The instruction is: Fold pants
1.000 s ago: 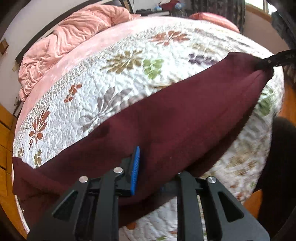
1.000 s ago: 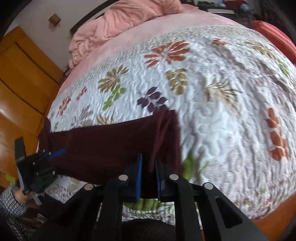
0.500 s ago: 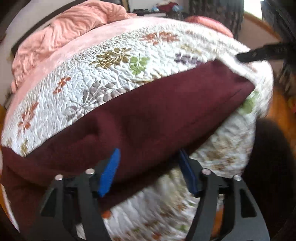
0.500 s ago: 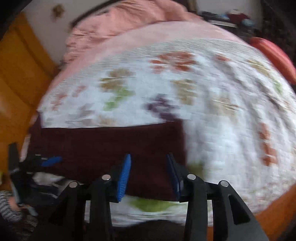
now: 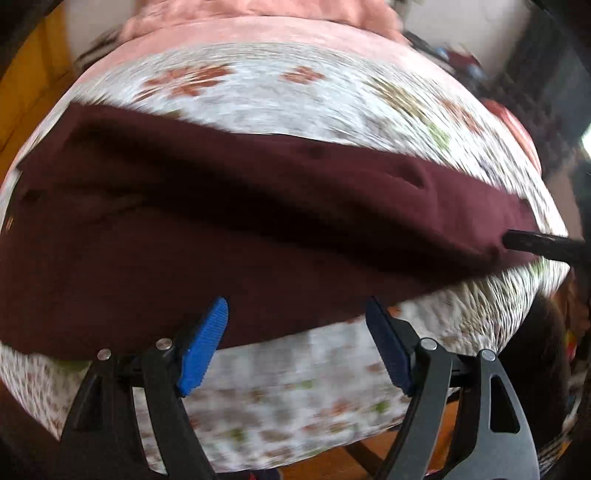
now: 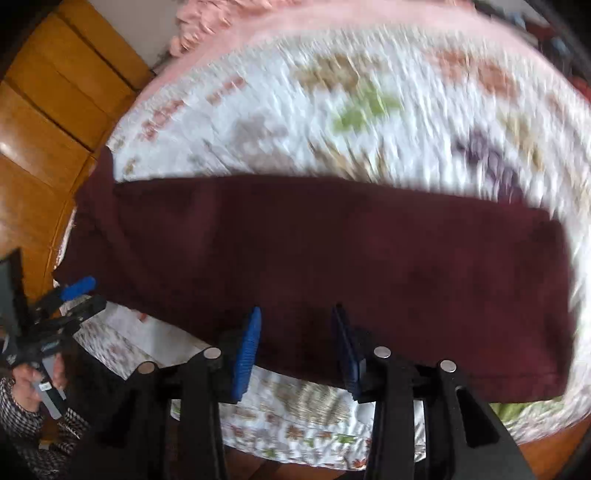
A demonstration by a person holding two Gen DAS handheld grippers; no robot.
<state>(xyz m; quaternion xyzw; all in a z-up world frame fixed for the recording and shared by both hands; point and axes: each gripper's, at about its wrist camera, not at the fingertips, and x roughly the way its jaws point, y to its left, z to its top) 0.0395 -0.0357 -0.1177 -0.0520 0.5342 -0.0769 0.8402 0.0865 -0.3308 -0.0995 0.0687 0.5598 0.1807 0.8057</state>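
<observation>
Lengthwise, our maroon pants run left to right along the near edge of the floral quilt, with a pink blanket bunched beyond. We hold both the left gripper and the right gripper spread wide, released, gripping nothing.

Quilt pattern smeared — pants cut off leftward.

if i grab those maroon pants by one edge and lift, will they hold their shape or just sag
Likely sag: the pants lie limp, draping over the quilt's edge at one end. They probably won't slide much, since soft cloth rests on quilted fabric. Both the left gripper and right gripper are open.
</observation>
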